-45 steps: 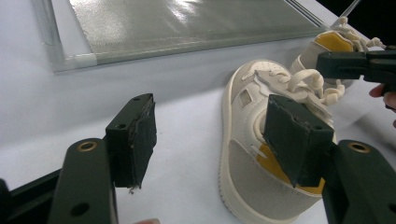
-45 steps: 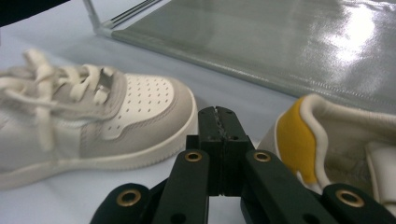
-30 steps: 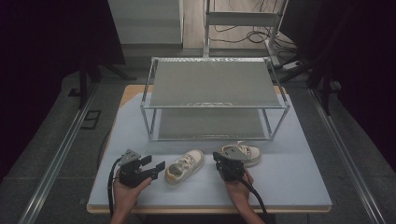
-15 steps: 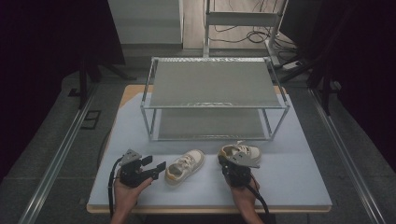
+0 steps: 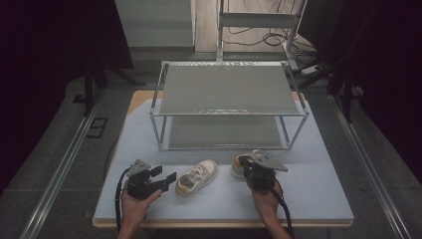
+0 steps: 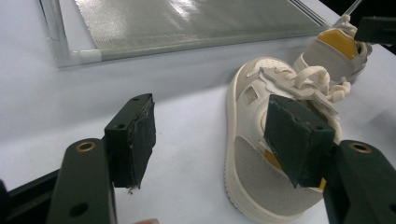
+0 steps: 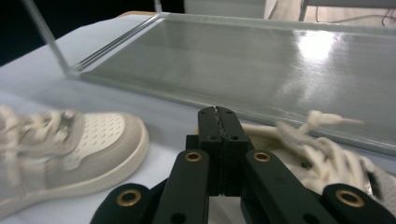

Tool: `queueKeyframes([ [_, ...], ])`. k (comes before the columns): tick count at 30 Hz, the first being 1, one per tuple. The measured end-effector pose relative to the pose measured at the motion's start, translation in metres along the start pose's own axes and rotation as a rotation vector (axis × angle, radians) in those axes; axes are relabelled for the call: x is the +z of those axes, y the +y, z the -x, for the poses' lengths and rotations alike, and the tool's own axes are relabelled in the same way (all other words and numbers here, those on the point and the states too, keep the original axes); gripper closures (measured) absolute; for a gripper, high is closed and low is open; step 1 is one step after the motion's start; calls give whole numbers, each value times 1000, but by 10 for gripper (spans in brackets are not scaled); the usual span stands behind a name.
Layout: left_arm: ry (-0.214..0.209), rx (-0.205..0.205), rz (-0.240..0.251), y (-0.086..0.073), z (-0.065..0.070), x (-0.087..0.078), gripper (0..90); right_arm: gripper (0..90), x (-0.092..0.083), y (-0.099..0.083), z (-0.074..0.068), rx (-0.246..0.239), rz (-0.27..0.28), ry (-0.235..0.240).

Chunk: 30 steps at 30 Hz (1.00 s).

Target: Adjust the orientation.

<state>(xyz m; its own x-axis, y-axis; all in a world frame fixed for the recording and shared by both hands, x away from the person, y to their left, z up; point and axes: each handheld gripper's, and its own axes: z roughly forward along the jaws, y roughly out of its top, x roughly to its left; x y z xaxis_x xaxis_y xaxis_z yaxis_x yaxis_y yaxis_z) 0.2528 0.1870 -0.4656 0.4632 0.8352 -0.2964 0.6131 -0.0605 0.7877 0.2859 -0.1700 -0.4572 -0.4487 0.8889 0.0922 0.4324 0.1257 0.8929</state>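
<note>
Two shoes sit low in the frame on the desk, before the empty rack. Your left gripper, jaws open, nears the left shoe; your right gripper, jaws closed and empty, hovers over the right shoe. Nothing is shelved.

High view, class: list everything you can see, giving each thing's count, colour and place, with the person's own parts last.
Table: one, pale blue-grey top, centre.
Rack: one, silver metal frame, two grey shelves, far half of table.
Shoes: two, cream with yellow lining; left shoe between the claws, right shoe under the right claw.
Cables: several, dark, floor beyond.
Hands: two, near edge; left hand, right hand.
Left claw: black, open, beside left shoe.
Right claw: black, jaws together.
</note>
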Motion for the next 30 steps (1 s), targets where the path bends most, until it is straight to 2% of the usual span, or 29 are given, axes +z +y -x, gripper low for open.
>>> queueKeyframes([
  [2,1,0,0,0,0,0,339,898,4,2,3,-8,-9,-27],
  [6,0,0,-1,0,0,0,339,898,10,2,8,9,-49,-9],
  [7,1,0,-1,0,0,0,339,898,14,1,10,25,-77,15],
  [8,1,0,-1,0,0,0,339,898,14,1,10,25,-77,15],
  [9,1,-1,-1,0,-1,0,339,898,15,-1,13,41,-104,43],
  [10,1,-1,-1,0,-1,0,339,898,15,-1,13,41,-104,43],
  [11,2,-2,0,0,-1,0,339,899,15,-2,19,65,-126,81],
  [13,3,-3,0,0,-1,0,339,899,13,-3,23,75,-136,111],
  [14,4,-4,-1,0,-1,0,339,899,13,-3,23,75,-136,111],
  [19,2,-1,-3,0,0,1,338,899,9,-2,27,38,-164,152],
  [22,6,-3,-2,0,0,0,338,899,6,-2,32,16,-184,210],
  [24,7,-4,-1,1,0,0,338,900,6,-2,33,13,-188,220],
  [25,5,-3,0,1,0,0,338,899,5,-2,35,4,-199,247],
  [26,5,-3,0,1,0,0,337,899,5,-2,35,4,-199,247],
  [30,8,-5,-2,1,0,0,337,899,4,-2,40,-22,-207,299],
])
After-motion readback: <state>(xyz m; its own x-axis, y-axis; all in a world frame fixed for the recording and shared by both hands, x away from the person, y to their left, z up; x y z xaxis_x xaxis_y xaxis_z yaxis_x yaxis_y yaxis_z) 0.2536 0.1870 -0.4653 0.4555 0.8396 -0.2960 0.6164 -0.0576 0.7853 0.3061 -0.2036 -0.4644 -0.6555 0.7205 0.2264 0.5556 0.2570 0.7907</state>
